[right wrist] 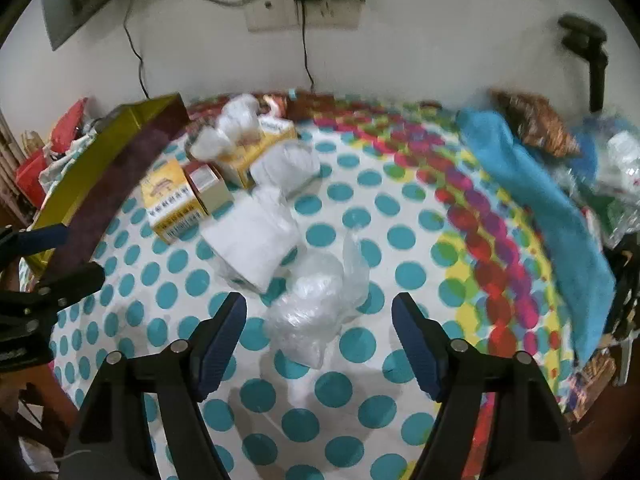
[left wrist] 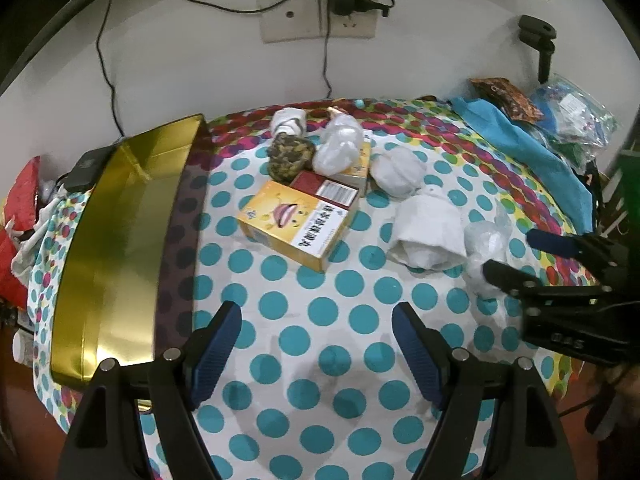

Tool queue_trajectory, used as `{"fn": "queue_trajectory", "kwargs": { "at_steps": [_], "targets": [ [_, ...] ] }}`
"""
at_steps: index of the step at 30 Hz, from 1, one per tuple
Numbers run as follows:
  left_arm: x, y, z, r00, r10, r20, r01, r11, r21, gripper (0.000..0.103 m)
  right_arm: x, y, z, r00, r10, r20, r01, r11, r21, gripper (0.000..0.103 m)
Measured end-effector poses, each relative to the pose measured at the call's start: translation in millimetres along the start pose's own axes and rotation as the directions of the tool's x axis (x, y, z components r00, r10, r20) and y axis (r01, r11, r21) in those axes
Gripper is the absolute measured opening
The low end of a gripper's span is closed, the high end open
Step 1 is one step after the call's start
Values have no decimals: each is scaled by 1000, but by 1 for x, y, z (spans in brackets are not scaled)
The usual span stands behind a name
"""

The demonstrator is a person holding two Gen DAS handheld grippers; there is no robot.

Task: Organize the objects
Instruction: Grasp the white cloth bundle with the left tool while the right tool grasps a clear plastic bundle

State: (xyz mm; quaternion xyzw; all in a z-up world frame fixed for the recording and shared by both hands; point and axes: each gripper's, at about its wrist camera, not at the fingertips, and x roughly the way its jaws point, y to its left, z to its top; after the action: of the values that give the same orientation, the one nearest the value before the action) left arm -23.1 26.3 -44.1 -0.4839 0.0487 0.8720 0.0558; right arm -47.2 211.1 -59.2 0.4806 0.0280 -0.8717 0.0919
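A gold tin box (left wrist: 120, 240) stands open at the table's left; it also shows in the right wrist view (right wrist: 100, 152). A yellow carton (left wrist: 292, 224), a red carton (left wrist: 324, 190), a dark dried bundle (left wrist: 290, 156), white wrapped bundles (left wrist: 396, 172) and a folded white cloth (left wrist: 428, 232) lie mid-table. A clear plastic bag (right wrist: 316, 308) lies just ahead of my right gripper (right wrist: 318, 312), which is open and empty. My left gripper (left wrist: 318, 324) is open and empty over bare cloth. The right gripper also shows in the left wrist view (left wrist: 516, 256).
The table has a polka-dot cloth (left wrist: 320, 360). A blue cloth (right wrist: 532, 200), a brown packet (right wrist: 536, 124) and plastic bags (left wrist: 576, 112) lie at the right. Red bags (left wrist: 16, 216) pile at the left. Cables and a wall socket (left wrist: 320, 12) are behind.
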Motion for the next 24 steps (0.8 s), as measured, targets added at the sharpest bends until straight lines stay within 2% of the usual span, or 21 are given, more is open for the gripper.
{"fn": "queue_trajectory", "kwargs": {
  "at_steps": [2,4,7,14,20,23,24],
  "targets": [
    [4,-5,1,1000,1,-8,-1,1000,22,80,9,-1,-2,1000,-12,-10,12,1000,-2,72],
    [7,-9,2,1000,1,-12,0,999,34,80,15,-3,-4,1000,3,-14,-3,1000,8,55],
    [12,-15,4,1000,-6,-16,7,999,44,80,26,-7,-4,998,43,-37,-41,998,39,40],
    [20,-35,13,999,-36,-13,37,996,82,80,20,-18,-8,997,56,46,-59,995,79,33],
    [31,-60,26,994,-106,-33,109,989,102,80,15,-33,-15,997,37,64,-45,991,123,33],
    [38,-69,35,985,-165,-45,168,981,99,80,13,-40,-22,997,39,66,-48,988,144,33],
    [43,-72,39,986,-160,-38,163,982,95,80,12,-43,-24,997,40,68,-49,988,147,33]
  ]
}}
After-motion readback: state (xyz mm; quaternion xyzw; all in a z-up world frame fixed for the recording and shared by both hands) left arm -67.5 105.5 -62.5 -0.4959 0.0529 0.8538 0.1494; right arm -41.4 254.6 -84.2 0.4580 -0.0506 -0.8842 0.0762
